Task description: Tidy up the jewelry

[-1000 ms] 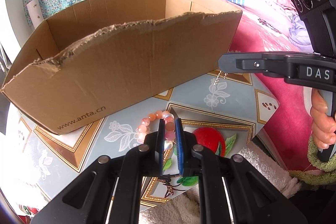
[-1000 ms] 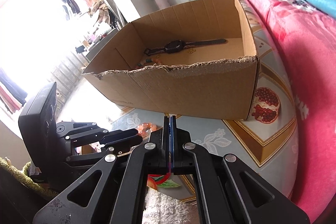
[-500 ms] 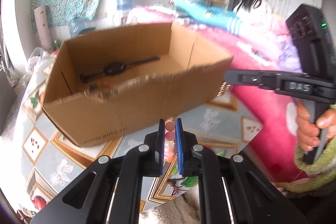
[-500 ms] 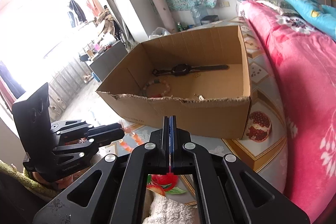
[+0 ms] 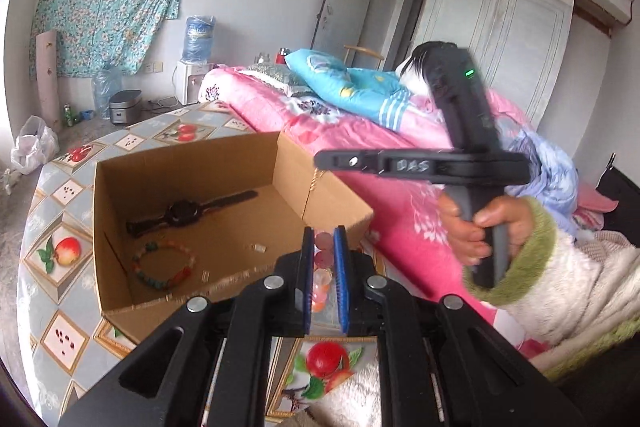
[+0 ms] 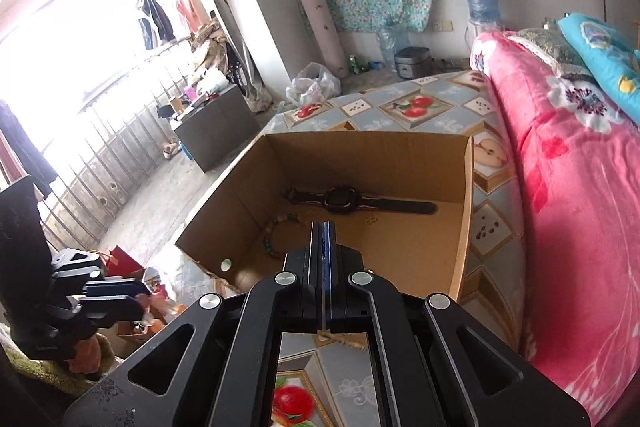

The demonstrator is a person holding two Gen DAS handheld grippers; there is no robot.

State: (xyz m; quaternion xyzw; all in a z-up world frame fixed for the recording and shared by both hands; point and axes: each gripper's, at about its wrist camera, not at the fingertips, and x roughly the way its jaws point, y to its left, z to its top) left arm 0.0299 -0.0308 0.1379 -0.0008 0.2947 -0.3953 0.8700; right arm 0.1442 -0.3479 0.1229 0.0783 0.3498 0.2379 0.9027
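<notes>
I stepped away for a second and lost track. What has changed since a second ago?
Both grippers have risen from the table to above the cardboard box. The left gripper lifted the pink bead bracelet off the tablecloth, still clamped on it. The right gripper stays shut on a thin gold chain hanging from its tip. The watch and beaded bracelet inside the box lie unmoved.
</notes>
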